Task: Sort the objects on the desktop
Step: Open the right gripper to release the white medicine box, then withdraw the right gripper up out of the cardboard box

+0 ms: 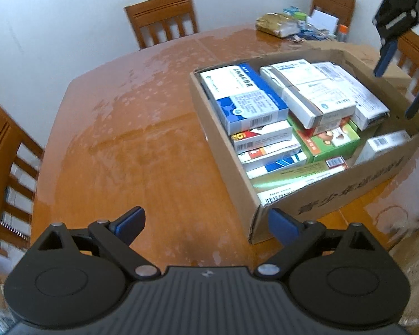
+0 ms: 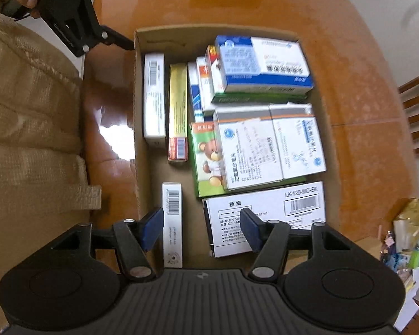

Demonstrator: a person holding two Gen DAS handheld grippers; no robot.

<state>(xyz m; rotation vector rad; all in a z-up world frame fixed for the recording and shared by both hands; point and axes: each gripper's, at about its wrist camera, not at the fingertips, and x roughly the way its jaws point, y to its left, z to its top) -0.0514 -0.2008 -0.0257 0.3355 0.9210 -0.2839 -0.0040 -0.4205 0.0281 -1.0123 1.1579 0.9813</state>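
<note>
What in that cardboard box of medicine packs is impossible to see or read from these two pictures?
- Box floor and lowest packs: both views, buried under the stacked packs in the cardboard box.
- Small print on the blue-and-white pack: right wrist view, blurred.
- White labelled carton: partly behind the right gripper.

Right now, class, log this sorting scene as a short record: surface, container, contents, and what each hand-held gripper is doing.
Surface: glossy wooden table
Container: open cardboard box on the table
Contents: many small packets, some stacked; a green teddy-bear box lies under white ones
Left hand-held gripper: open, empty, above the table beside the box
Right hand-held gripper: open, above the box, holding nothing
</note>
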